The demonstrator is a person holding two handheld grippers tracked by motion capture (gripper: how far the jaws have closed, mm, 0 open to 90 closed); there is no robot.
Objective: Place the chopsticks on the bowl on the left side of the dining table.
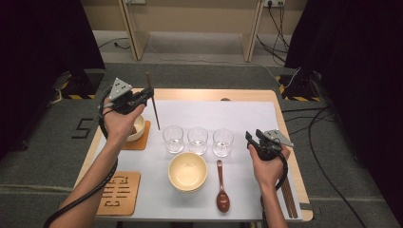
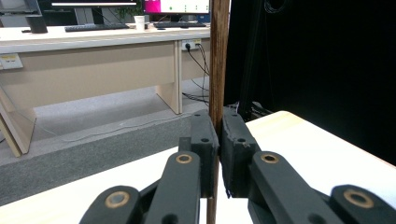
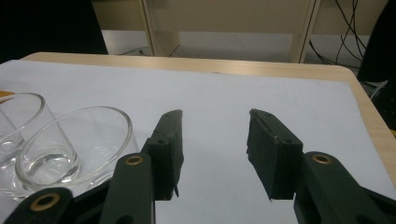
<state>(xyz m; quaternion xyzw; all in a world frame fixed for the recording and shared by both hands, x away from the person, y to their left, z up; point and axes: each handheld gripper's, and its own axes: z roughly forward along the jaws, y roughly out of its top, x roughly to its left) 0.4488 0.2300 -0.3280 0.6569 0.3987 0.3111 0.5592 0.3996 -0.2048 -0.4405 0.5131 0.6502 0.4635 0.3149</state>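
Ahead of your right gripper (image 1: 257,138) the white mat (image 1: 247,116) lies bare to the tabletop's (image 1: 199,93) far edge. To its left, three glasses (image 1: 197,140) stand in a row, bowl (image 1: 187,171) and spoon (image 1: 222,187) just behind them.

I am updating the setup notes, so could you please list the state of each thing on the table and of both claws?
Left claw: shut on the chopstick.
Chopstick: lifted off the table, near upright.
Right claw: open, nothing between the jaws.
Three glasses: upright in a row, apparently empty.
Large bowl: upright, empty.
Small bowl: upright on a coaster.
Spoon: lying flat on the mat.
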